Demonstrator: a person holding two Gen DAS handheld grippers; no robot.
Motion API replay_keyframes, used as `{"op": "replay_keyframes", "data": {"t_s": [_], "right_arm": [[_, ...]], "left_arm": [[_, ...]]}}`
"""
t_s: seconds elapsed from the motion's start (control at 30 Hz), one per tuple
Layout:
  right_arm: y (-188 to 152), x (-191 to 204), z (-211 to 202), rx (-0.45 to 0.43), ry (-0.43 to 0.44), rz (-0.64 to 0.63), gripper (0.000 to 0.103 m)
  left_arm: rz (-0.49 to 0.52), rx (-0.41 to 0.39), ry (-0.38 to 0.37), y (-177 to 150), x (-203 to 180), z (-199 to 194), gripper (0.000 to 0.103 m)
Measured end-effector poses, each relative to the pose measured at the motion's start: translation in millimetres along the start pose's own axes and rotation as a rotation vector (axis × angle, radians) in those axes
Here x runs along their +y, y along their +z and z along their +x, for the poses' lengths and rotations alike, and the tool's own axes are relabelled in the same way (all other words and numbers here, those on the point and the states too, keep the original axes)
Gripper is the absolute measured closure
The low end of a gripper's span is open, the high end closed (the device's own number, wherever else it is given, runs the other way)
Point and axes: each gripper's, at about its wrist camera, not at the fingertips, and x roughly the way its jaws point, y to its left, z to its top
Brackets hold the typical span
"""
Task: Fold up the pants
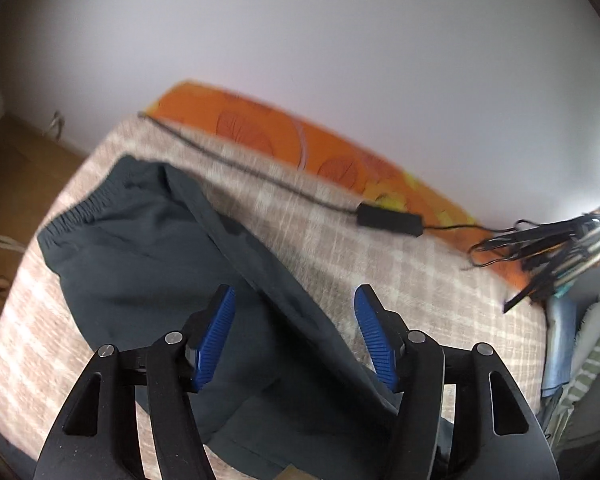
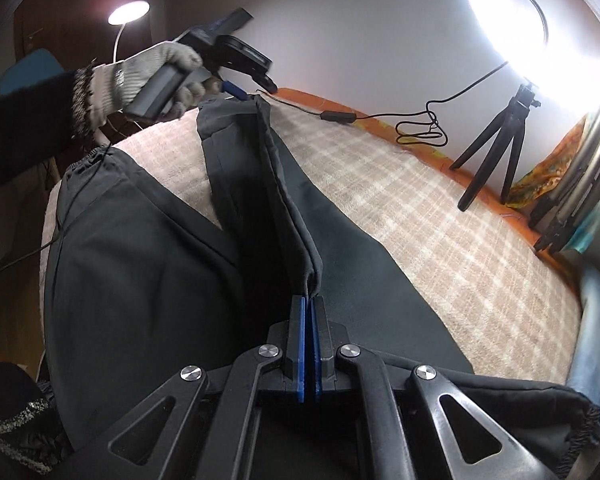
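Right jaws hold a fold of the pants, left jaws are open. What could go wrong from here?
1. The right gripper pinches only a thin edge of the dark pants; pulling may slip it free.
2. The left gripper stands open above the cloth, so the raised fold may sag there.
3. The black cable lies on the bed nearby and could snag.

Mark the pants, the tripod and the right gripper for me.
pants (image 2: 140,260): right wrist view, flat dark panel.
tripod (image 2: 488,152): right wrist view, a leg.
right gripper (image 2: 309,308): right wrist view, closed tips pinching cloth.

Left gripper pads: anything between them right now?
Nothing pinched. In the left wrist view the left gripper stands open above the pants; only that dark fabric and a strip of blanket show through the gap.
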Motion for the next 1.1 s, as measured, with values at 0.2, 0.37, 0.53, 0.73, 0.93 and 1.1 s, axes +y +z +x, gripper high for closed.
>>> {"op": "replay_keyframes", "data": {"t_s": [0.2, 0.37, 0.53, 0.73, 0.93, 1.1], "right_arm": [[-2.5, -9.5, -13.9, -0.047, 0.010, 0.035, 0.103], [-4.7, -5.7, -22.6, -0.062, 0.006, 0.018, 0.103], [-8.4, 3.1, -30.5, -0.070, 0.009, -0.011, 0.103], [-17.8, 10.3, -33.7, -0.074, 0.003, -0.019, 0.103], [-22.1, 11.1, -37.1, -0.089, -0.019, -0.009, 0.103], [-21.2, 14.8, -51.4, -0.114, -0.045, -0.009, 0.103]], "left_arm": [[-0.033, 0.053, 0.048, 0.7, 5.3, 15.8, 0.043], [-0.082, 0.054, 0.052, 3.5, 8.7, 23.9, 0.044], [-0.017, 0.073, 0.114, 4.0, -7.1, 35.7, 0.049], [0.035, -0.013, 0.130, -3.1, -9.0, 32.5, 0.102], [0.003, -0.153, 0.048, -12.5, 8.4, -21.9, 0.103], [-0.043, -0.241, -0.010, -35.1, 38.8, -78.7, 0.103]]}}
